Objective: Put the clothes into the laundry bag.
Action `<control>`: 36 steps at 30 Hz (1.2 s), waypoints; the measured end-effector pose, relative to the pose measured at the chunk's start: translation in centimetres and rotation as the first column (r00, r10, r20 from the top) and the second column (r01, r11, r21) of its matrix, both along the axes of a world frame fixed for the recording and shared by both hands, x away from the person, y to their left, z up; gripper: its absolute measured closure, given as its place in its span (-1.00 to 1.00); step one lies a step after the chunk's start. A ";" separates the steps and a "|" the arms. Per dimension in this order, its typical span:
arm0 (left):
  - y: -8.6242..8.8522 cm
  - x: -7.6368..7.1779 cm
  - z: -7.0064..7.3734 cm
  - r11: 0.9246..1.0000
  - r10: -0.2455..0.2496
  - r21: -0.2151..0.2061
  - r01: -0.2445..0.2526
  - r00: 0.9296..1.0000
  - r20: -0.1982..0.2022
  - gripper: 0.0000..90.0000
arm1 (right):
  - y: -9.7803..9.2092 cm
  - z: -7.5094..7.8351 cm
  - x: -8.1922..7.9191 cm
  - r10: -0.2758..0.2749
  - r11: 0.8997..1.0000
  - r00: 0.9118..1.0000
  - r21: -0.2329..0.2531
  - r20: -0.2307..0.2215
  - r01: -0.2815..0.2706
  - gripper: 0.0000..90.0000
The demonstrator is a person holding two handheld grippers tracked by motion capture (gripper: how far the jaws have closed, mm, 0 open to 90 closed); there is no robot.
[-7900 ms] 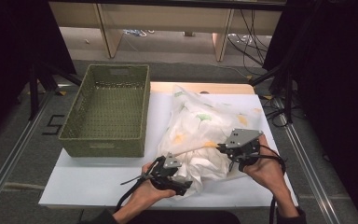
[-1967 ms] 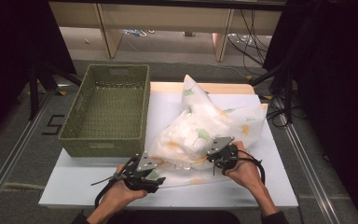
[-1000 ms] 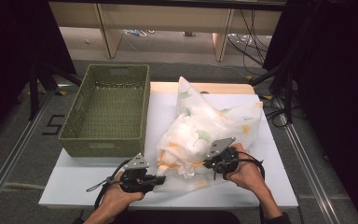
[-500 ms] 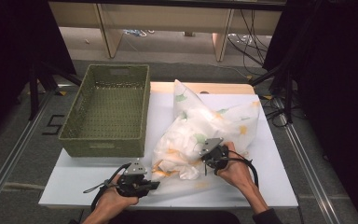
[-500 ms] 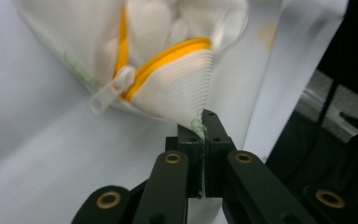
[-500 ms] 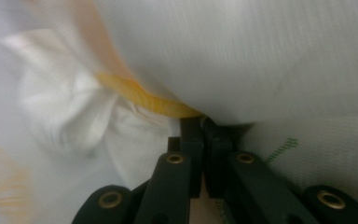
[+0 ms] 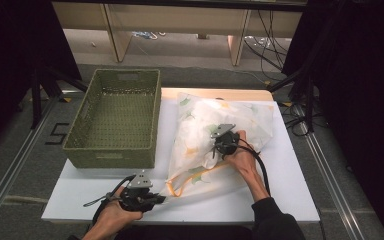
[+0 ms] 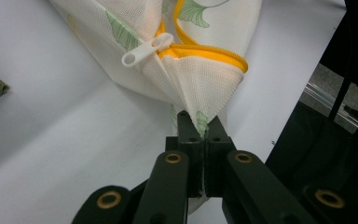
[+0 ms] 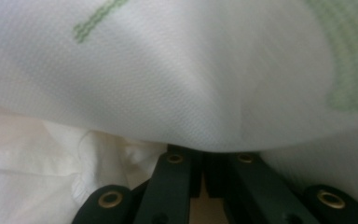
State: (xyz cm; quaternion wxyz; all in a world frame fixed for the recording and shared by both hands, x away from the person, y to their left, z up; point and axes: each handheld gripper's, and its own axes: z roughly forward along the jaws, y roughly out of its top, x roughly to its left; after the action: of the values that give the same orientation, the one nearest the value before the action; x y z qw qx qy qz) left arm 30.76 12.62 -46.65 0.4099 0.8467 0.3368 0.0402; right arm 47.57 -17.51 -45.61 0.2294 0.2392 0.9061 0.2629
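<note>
Near the tabletop's front edge, the left gripper [image 7: 155, 199] pinches the mesh laundry bag [image 7: 205, 130] corner beside its orange zipper [image 8: 205, 49]. Mid-table, the right gripper [image 7: 220, 148] presses into the bag; whether its jaws are spread or pressed together cannot be told.

1. Mesh bag [image 7: 215, 135]: white, fine-woven, printed with green leaves and small orange marks.
2. Zipper tape [image 8: 209, 51]: bright orange-yellow along the bag's opening; zipper pull [image 8: 147, 48] was white.
3. Basket [image 7: 115, 117]: olive green, woven, with a perforated pattern across floor and walls.
4. Surface [image 7: 290, 170]: plain white, with a light wood-coloured strip at its far edge.
5. Left gripper [image 8: 199, 128]: black jaws with brass-coloured rivets.
6. Right gripper [image 7: 225, 140]: black, topped by a grey plate.
</note>
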 end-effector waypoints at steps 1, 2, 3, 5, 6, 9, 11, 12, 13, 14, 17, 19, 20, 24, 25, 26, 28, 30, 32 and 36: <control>0.0 0.0 0.1 1.000 0.016 -0.022 -0.016 1.000 -0.005 0.96 | 0.0 -0.1 0.1 -0.020 1.000 1.000 0.009 -0.002 0.020 0.99; 0.2 0.1 0.2 1.000 0.022 -0.016 -0.022 1.000 0.000 0.96 | -0.1 -0.2 0.4 0.021 1.000 1.000 0.003 0.020 -0.021 0.99; 0.3 0.2 0.2 0.999 0.029 -0.019 -0.029 1.000 0.000 0.96 | -0.2 -0.2 0.1 0.015 1.000 1.000 -0.004 0.017 -0.015 0.99; 0.4 0.3 0.1 1.000 0.008 0.015 -0.008 1.000 0.004 0.94 | -0.6 0.3 -0.6 0.018 1.000 1.000 0.003 0.010 -0.018 0.99; 0.4 0.2 0.0 1.000 0.020 0.005 -0.020 1.000 -0.010 0.91 | -0.9 0.6 -1.0 0.022 1.000 1.000 0.007 0.002 -0.022 0.99; 0.4 0.0 0.2 0.999 0.011 0.038 -0.011 1.000 0.014 0.89 | -1.4 1.7 -2.3 0.029 0.999 1.000 0.019 -0.011 -0.028 0.99; 0.5 0.0 0.3 1.000 0.012 0.026 -0.012 1.000 0.008 0.83 | -1.7 2.6 -3.6 0.058 0.998 0.998 0.002 -0.033 -0.058 0.99; 0.6 0.0 0.3 0.999 0.007 0.033 -0.007 1.000 0.013 0.76 | -2.0 3.0 -4.2 0.067 0.998 0.998 0.002 -0.020 -0.067 0.99; 0.6 0.0 0.2 0.999 0.025 0.034 -0.025 1.000 0.003 0.70 | -2.3 3.6 -4.8 0.088 0.996 0.996 0.018 -0.029 -0.087 0.99; 0.7 0.1 0.2 0.999 0.019 0.047 -0.020 1.000 0.013 0.69 | -2.7 4.2 -5.4 0.102 0.995 0.995 0.014 -0.017 -0.102 0.99; 0.8 0.1 0.2 0.997 0.048 0.053 -0.049 0.999 0.016 0.55 | -3.4 5.7 -7.4 0.140 0.989 0.990 0.035 0.026 -0.141 0.99; 0.9 0.0 0.4 0.997 0.057 0.059 -0.058 0.998 0.023 0.44 | -3.7 6.5 -8.8 0.155 0.987 0.988 0.038 0.010 -0.156 0.99; 1.0 0.0 0.6 0.996 0.066 0.057 -0.068 0.997 0.034 0.40 | -3.7 6.7 -9.6 0.164 0.986 0.987 0.039 0.005 -0.164 0.99; 0.9 -0.8 2.0 0.990 0.102 0.088 -0.113 0.987 0.124 0.18 | -4.2 6.3 -10.8 0.207 0.978 0.978 -0.028 -0.028 -0.207 0.99; 0.8 -1.1 2.6 0.990 0.102 0.083 -0.115 0.984 0.147 0.15 | -4.4 6.1 -10.8 0.200 0.979 0.979 -0.027 -0.042 -0.201 0.99; 0.6 -1.5 3.1 0.991 0.109 0.063 -0.121 0.981 0.162 0.12 | -4.5 6.0 -10.7 0.204 0.978 0.978 -0.030 -0.038 -0.205 0.99; -0.3 -2.0 3.7 0.995 0.079 0.046 -0.089 0.980 0.181 0.15 | -4.6 5.7 -10.6 0.189 0.981 0.981 -0.029 -0.051 -0.190 0.99; -1.9 -2.3 3.5 0.999 0.006 0.052 -0.015 0.986 0.164 0.17 | -4.5 5.5 -10.4 0.196 0.980 0.979 -0.029 -0.059 -0.198 0.99; -3.4 -2.1 2.8 0.996 -0.040 0.086 0.027 0.987 0.156 0.14 | -4.2 5.3 -10.4 0.196 0.980 0.979 -0.032 -0.065 -0.198 0.99; -5.3 -0.8 1.8 0.992 -0.060 0.119 0.042 0.986 0.154 0.09 | -4.0 5.0 -10.5 0.203 0.977 0.975 -0.045 -0.092 -0.208 0.99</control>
State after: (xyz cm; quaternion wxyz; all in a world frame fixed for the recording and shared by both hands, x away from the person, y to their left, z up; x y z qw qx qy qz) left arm 29.93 7.36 -44.89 0.3867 0.8715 0.2785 0.1158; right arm 37.05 -21.49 -40.64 0.1680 0.1491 0.9419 0.2498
